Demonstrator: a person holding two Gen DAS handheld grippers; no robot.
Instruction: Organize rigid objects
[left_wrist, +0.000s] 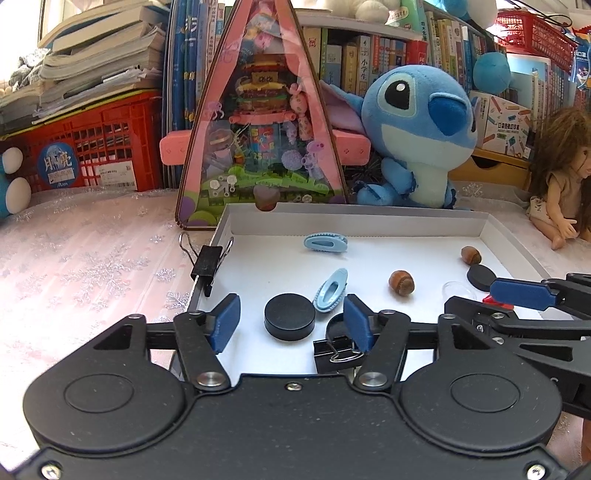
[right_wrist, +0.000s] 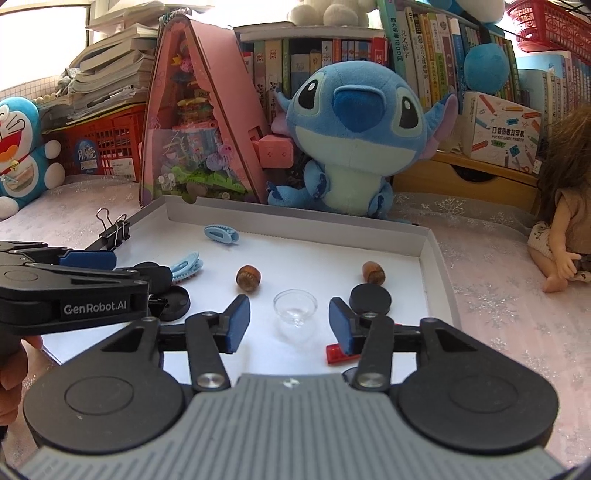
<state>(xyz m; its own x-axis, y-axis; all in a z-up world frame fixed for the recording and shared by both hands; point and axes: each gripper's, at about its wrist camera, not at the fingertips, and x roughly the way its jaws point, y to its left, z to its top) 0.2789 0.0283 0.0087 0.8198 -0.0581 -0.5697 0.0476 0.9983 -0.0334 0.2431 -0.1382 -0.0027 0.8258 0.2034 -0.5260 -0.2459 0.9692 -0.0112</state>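
L gripper (left_wrist: 291, 325) open by black puck (left_wrist: 290, 316); R gripper (right_wrist: 290, 325) open by glass dish (right_wrist: 295, 307)

White tray (right_wrist: 424, 254) holds light-blue clips (left_wrist: 325, 243), brown acorns (right_wrist: 248, 277), black discs (left_wrist: 290, 316); tablecloth (left_wrist: 92, 266) pink, snowflake-patterned.

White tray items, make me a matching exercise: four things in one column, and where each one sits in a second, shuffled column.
Things:
1. black disc
2. clear glass bowl
3. binder clip
4. red brick

Places:
A. clipped on the white tray's left wall
B. between the open left tongs, untouched
C. between the open right tongs, untouched
D. beside the right tongs' right finger, partly hidden

Pairs: 1-B, 2-C, 3-A, 4-D
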